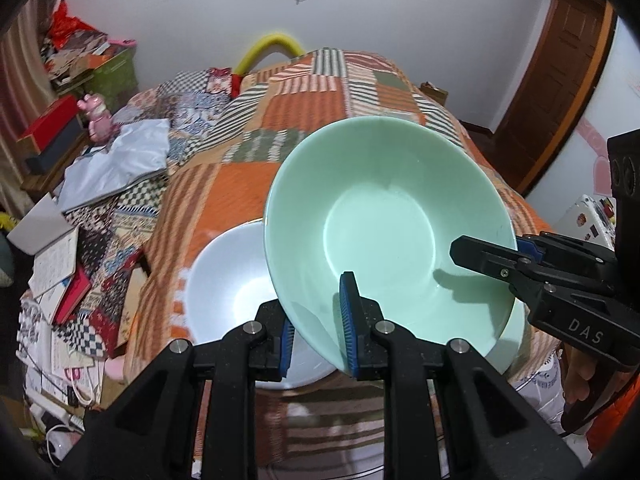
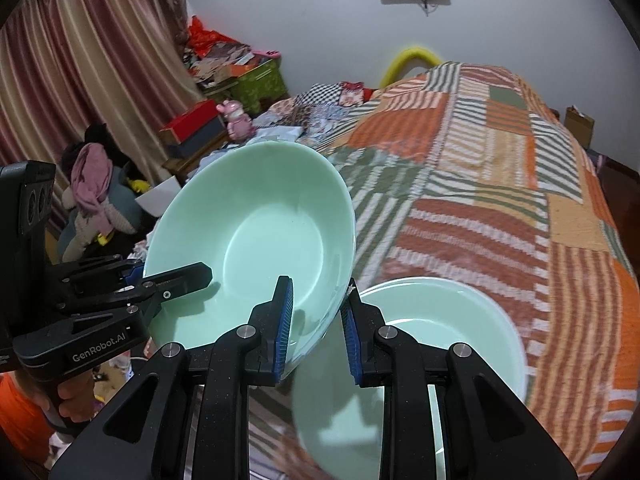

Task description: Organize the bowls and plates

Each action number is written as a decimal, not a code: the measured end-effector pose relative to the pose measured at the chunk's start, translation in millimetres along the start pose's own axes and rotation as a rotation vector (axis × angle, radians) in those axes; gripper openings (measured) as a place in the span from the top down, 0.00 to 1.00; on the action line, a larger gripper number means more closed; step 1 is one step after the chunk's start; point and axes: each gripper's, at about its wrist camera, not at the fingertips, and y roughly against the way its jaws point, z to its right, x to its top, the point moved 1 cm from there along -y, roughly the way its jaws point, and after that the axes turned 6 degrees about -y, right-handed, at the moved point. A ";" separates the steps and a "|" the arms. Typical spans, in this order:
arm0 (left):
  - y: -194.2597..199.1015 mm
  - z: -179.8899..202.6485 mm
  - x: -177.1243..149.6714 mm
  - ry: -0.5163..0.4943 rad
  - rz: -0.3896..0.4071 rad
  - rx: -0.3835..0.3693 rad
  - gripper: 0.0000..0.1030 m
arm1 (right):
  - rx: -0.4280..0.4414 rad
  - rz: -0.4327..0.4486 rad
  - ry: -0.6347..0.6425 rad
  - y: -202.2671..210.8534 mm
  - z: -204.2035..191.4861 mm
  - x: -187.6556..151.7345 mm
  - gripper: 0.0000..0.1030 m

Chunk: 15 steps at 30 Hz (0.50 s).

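Count: three green bowls (image 2: 256, 240), one held over the bedspread (image 2: 480, 168), two stacked on it; one white bowl (image 1: 228, 280); two grippers (image 1: 318, 330).

Left gripper (image 1: 318, 330) and right gripper (image 2: 316, 330) both clamped over the rim of the tilted green bowl (image 1: 384, 220), one blue pad inside and one outside, gripping from opposite sides, each black tool held from below by a hand (image 2: 74, 398).

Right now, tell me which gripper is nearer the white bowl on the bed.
Left. The left gripper, clamped on the rim of the green bowl, hangs just above the white bowl; the right gripper grips the opposite rim, farther off.
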 end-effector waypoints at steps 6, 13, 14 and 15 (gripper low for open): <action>-3.0 -20.4 -16.1 0.032 -0.018 0.010 0.80 | 0.021 -0.032 0.005 -16.2 -12.6 -3.5 0.79; -14.4 -40.0 -28.8 0.070 -0.043 0.013 0.80 | 0.024 -0.078 -0.006 -38.0 -24.4 -8.3 0.79; -17.6 -43.3 -30.8 0.076 -0.050 0.013 0.80 | 0.023 -0.087 -0.008 -42.4 -25.3 -8.8 0.79; -20.0 -45.8 -33.1 0.080 -0.055 0.012 0.80 | 0.023 -0.092 -0.010 -44.4 -26.6 -9.0 0.79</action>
